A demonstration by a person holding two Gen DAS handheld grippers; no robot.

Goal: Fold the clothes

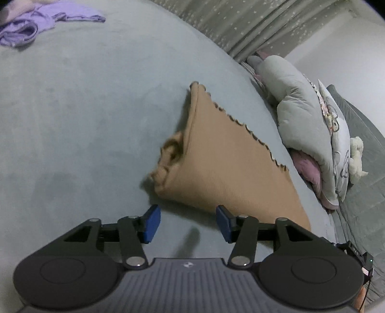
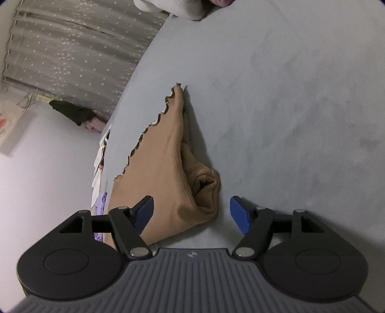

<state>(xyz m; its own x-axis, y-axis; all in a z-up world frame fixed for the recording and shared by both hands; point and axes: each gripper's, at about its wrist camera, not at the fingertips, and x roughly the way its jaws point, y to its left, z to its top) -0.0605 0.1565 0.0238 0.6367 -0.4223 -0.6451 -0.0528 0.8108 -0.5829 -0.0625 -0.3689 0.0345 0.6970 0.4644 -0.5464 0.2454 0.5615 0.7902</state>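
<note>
A tan knit garment [image 1: 223, 166] with a dark scalloped hem lies folded on the grey-blue bed sheet [image 1: 84, 120]. One side of it is bunched up. My left gripper [image 1: 187, 222] hovers open just short of its near edge, nothing between the blue pads. In the right wrist view the same tan garment [image 2: 163, 168] lies ahead and to the left. My right gripper [image 2: 191, 213] is open around the garment's bunched near corner, with both blue pads apart from the cloth.
A purple garment [image 1: 31, 21] lies crumpled at the far left of the bed. A rolled grey duvet [image 1: 300, 120] and pillows line the right side. Star-patterned curtains [image 2: 72, 48] hang beyond the bed's edge, and a white wall [image 2: 36, 180] is to the left.
</note>
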